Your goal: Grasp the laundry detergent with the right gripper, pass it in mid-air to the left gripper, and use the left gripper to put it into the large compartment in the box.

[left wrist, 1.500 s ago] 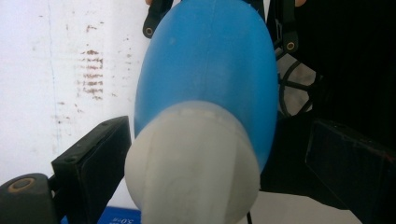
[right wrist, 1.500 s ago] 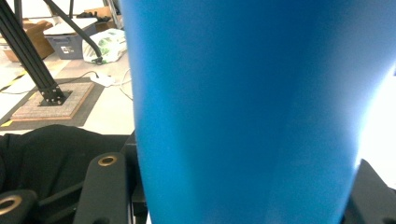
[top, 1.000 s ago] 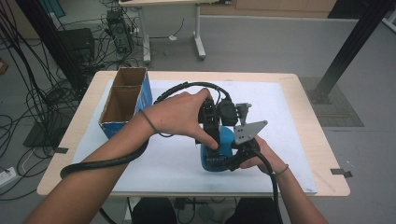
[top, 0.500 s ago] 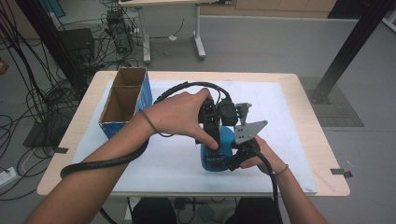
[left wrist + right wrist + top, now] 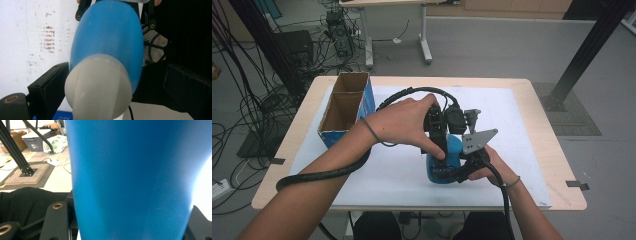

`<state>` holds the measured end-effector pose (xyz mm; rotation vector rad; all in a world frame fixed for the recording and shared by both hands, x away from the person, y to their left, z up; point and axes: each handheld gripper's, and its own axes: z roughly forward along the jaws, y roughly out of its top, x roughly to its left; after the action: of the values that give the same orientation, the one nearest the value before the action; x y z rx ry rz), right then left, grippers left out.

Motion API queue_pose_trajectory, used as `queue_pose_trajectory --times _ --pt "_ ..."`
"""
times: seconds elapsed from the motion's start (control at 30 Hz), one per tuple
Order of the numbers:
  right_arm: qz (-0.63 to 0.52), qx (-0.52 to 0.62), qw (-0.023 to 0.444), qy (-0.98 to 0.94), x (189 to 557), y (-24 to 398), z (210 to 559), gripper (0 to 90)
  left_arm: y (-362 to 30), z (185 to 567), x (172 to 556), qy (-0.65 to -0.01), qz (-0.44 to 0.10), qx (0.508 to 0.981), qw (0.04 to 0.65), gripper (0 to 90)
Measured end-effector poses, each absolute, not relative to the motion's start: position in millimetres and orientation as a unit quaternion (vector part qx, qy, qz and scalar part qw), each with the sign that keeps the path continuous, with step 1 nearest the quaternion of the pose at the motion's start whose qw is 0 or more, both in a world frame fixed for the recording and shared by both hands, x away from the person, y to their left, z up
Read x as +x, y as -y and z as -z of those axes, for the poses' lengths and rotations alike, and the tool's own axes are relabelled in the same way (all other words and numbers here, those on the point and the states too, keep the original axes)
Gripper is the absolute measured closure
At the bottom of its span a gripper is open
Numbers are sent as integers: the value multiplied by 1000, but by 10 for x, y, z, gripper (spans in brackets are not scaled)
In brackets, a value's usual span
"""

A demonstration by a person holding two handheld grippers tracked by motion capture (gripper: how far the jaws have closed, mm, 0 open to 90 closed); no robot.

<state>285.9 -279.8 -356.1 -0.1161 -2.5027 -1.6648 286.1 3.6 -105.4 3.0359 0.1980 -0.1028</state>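
A blue bottle [image 5: 453, 147] with a whitish cap [image 5: 98, 85] stands on the white mat in the middle of the table. My right gripper [image 5: 455, 173] is shut on the bottle's lower body from the near right; in the right gripper view the blue bottle [image 5: 130, 180] spans the whole space between its jaws. My left gripper [image 5: 439, 137] comes down over the bottle's top. In the left gripper view the cap sits between the jaws, close against one finger [image 5: 48, 82], with a dark gap to the other finger [image 5: 186, 90].
An open cardboard box [image 5: 344, 105] with blue sides stands at the table's left. A white mat [image 5: 522, 125] covers most of the wooden table [image 5: 557, 155]. A black cable [image 5: 412, 92] loops behind the grippers. Cables and table legs are on the floor beyond.
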Motion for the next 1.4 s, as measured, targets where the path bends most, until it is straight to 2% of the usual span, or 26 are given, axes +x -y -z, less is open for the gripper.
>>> queue_pose_trajectory --times 0.43,1.4 --pt "555 -36 68 829 2865 2771 3556 416 -48 1059 2862 -68 34 996 49 92" --pt "559 -30 66 826 2846 2789 3522 416 13 1097 2885 -68 33 996 49 217"
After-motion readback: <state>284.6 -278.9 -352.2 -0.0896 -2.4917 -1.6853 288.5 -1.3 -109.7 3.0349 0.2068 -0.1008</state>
